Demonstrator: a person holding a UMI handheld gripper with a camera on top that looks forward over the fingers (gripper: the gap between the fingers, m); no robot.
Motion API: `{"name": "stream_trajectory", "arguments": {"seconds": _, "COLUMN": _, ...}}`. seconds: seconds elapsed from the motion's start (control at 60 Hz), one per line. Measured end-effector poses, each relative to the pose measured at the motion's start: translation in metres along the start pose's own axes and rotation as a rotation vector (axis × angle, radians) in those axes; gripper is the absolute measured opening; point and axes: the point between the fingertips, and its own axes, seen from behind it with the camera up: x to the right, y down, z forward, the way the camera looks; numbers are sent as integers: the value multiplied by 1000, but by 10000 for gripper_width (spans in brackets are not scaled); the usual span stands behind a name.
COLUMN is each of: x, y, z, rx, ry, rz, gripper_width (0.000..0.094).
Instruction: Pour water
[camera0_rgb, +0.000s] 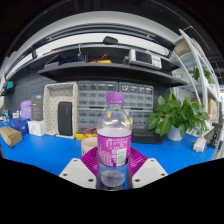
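Note:
A clear plastic water bottle (113, 140) with a pale purple cap and a pink label stands upright between my gripper's (113, 165) fingers. The magenta pads (91, 160) press on both sides of the bottle's lower body. The bottle appears held above the blue table (40, 155). No cup or other vessel shows; the bottle hides what is straight ahead.
A potted green plant (177, 115) stands at the right on the blue table. A wire-front cabinet (60, 108), a white box (37, 127) and a cardboard box (10, 135) are at the left. Grey shelves (110, 70) with a microwave (146, 58) run along the back.

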Motion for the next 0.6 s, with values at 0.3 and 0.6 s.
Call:
{"name": "stream_trajectory", "arguments": {"seconds": 0.3, "x": -6, "y": -1, "z": 9, "rx": -29, "ry": -29, "rz": -85, "gripper_width": 322}}
{"name": "stream_trajectory", "arguments": {"seconds": 0.6, "x": 68, "y": -24, "z": 55, "rx": -135, "ry": 95, "rz": -768, "gripper_width": 321}}
